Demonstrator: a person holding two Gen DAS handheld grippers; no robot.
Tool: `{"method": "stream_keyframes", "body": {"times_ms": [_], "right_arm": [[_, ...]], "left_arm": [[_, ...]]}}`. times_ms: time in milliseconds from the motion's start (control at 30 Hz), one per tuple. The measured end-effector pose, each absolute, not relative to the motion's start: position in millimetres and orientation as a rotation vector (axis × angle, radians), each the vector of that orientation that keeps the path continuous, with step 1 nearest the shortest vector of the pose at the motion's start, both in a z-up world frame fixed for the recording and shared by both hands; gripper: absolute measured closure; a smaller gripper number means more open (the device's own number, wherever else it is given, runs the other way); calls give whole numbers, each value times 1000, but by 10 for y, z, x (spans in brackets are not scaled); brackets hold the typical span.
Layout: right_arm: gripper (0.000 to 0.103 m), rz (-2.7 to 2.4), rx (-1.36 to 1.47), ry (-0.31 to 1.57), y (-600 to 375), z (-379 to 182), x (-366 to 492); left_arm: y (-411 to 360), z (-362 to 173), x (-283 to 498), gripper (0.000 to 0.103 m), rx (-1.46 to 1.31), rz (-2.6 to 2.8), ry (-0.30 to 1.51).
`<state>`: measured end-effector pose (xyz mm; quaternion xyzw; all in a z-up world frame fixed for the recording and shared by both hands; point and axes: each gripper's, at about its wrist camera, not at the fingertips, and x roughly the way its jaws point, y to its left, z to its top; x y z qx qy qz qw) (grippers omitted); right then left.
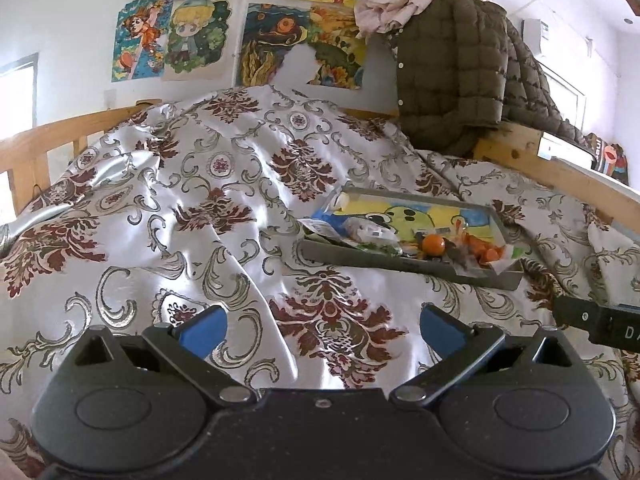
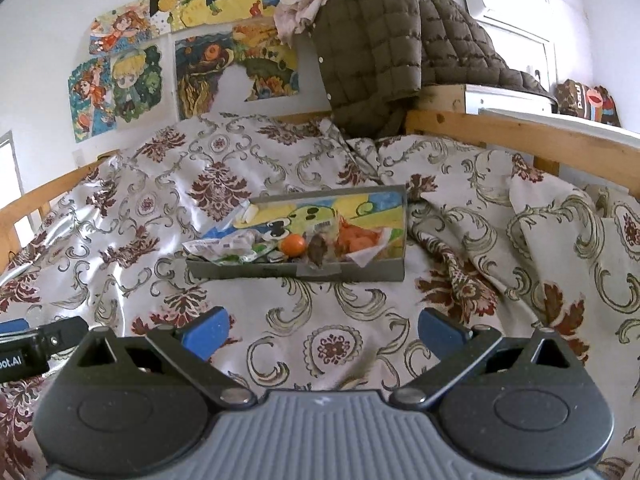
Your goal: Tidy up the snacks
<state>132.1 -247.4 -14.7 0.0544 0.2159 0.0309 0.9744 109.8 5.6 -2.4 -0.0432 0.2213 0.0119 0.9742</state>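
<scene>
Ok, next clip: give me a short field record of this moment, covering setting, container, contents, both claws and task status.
setting: bed with patterned bedspread, wooden bed rail, olive quilted jacket draped over it
container: shallow grey tray with cartoon-print base, resting on the bedspread
contents: small orange fruit, orange snack bag, pale wrappers, all bunched along the tray's near edge
left claw: open, empty, short of the tray
right claw: open, empty, short of the tray
status: snacks untouched, nothing gripped

Home bedroom: wooden bed (image 2: 520,136), patterned quilt (image 1: 200,208), wall drawings (image 1: 176,40).
</scene>
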Motion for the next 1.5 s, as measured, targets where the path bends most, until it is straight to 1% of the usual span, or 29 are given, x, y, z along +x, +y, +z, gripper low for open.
{"method": "stream_keyframes", "body": {"times_ms": [1500], "right_arm": [[0, 49, 104, 467, -2489, -214, 1367]], "left_arm": [[108, -63, 1118, 1, -102, 62, 462]]}}
